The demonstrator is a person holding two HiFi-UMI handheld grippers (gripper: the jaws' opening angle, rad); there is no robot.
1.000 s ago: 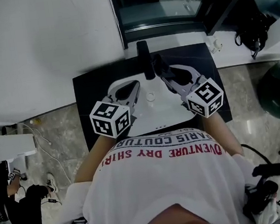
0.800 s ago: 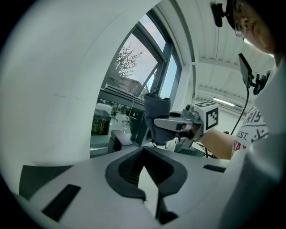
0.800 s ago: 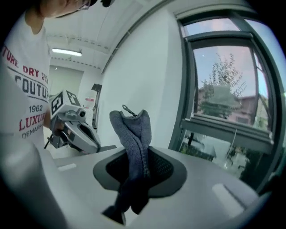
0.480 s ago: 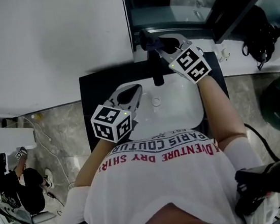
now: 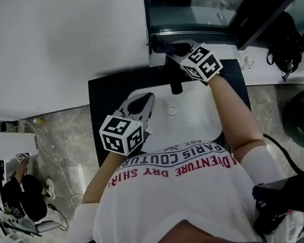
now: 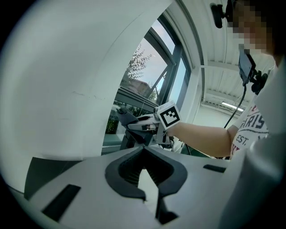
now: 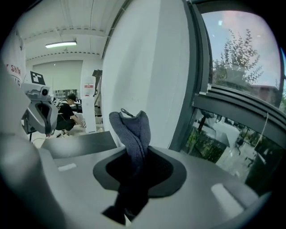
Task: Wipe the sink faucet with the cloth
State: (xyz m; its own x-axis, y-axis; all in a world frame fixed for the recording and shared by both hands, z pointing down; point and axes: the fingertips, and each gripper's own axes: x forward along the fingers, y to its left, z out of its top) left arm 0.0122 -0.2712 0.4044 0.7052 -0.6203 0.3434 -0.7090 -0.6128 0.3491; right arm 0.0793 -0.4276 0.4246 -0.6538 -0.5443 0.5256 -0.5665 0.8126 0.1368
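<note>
The dark desk (image 5: 99, 105) shows as a strip along the left of the white sink (image 5: 197, 124). Over the sink's near left rim hangs the left hand-held gripper (image 5: 149, 97), with its marker cube nearest the person and its jaws aimed far and to the right. The left arm is bent at the elbow and held close to the body, the forearm coming out from under the white shirt (image 5: 179, 198). This gripper's jaws meet at the tips with nothing between them (its own view shows only a sliver of pale basin through the gap behind the tips). Further right, the black faucet (image 5: 176, 83) reaches from the far edge out over the basin, ending just beyond the drain (image 5: 171, 110). At the faucet's far end is the right hand-held gripper (image 5: 172, 48), turned so its jaws point far and left, toward the wall below the window (image 5: 197, 4). Its jaws are clamped on the cloth (image 7: 132, 127), a dark grey knitted fold that stands up out of the pads. From above, the cloth shows as a dark bunch right at the far end of the faucet, but whether it presses on the metal cannot be told. The right arm is stretched almost straight, and its bare forearm crosses the right side of the sink from the shoulder up to the marker cube.
</note>
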